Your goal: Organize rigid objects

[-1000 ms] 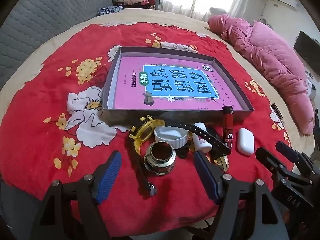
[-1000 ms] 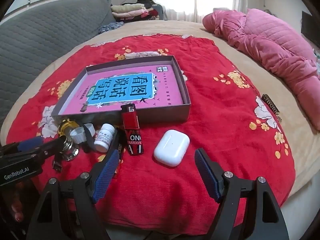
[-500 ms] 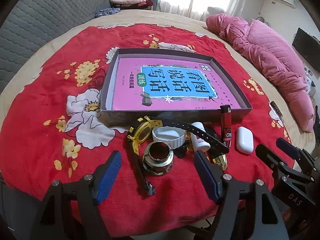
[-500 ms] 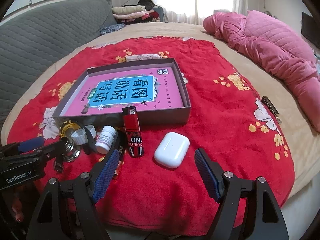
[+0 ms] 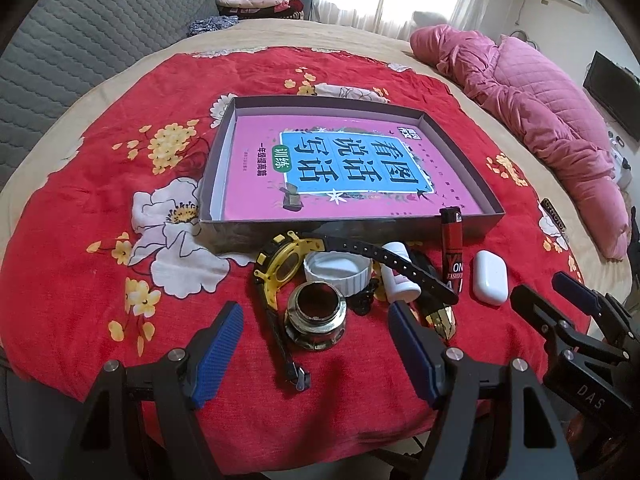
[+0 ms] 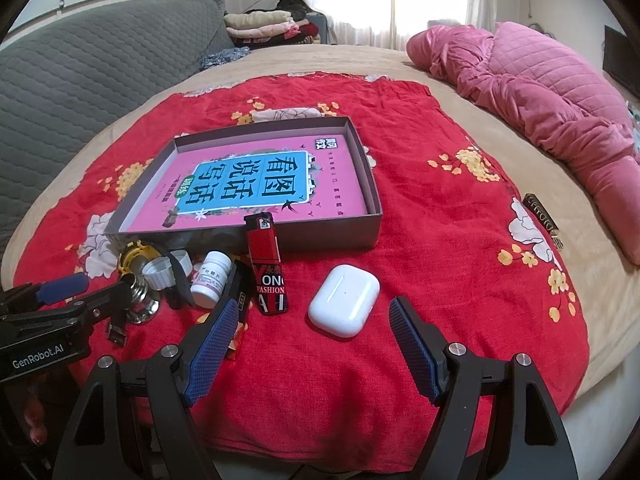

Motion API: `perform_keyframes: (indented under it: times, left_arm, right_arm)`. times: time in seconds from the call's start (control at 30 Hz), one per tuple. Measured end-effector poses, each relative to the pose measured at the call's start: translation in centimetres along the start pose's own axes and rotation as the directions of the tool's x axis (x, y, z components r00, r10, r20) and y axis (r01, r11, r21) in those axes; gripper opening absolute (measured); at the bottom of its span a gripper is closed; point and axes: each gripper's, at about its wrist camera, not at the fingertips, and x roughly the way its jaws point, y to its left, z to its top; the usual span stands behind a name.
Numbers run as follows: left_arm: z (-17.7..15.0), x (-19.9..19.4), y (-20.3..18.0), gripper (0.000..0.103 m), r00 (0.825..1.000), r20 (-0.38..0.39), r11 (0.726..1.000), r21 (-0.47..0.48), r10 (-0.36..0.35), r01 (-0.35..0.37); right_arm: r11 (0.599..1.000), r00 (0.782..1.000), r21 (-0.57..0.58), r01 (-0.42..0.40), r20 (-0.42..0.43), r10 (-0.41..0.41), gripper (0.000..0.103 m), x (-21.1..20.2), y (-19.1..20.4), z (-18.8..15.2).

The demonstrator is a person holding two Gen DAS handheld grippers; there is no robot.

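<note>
Ahead of my left gripper [image 5: 312, 344], spread wide and holding nothing, lies the metal fitting [image 5: 317, 320], with the yellow watch [image 5: 282, 266], white cap [image 5: 337, 273] and pill bottle [image 5: 398, 276] crowded behind it against the shallow box [image 5: 224, 160]. Only my right wrist view shows the earbud case [image 6: 344, 299] whole, lying between the spread fingers of my right gripper [image 6: 312, 348], beside the red lighter [image 6: 266, 264]. Right of the case the red cloth [image 6: 460, 248] runs bare to its edge.
</note>
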Motion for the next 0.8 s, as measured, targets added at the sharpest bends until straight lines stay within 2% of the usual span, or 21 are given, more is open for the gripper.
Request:
perform_keyframes:
  times: [0.3,0.53,0.8]
  left_arm:
    - [-0.1,0.3,0.2,0.074,1.000,-0.012,1.000,0.000,-0.007,0.007]
    - [-0.3,0.7,1.5,0.074,0.999,-0.040,0.998,-0.054,-0.013,0.011]
    - [-0.4,1.5,1.9,0.074,0.996,-0.077,0.997,-0.073,-0.035,0.029]
  right_arm:
    - [1.000,1.000,0.002,0.000,-0.003,0.000,0.079,0.2,0.1,-0.1]
    - [1.000,1.000,0.000,-0.006,-0.013,0.006,0.079,0.5,0.1,-0.1]
    - [1.000,1.000,-0.007,-0.012,-0.019,0.012,0.079,1.1,0.1,0.0]
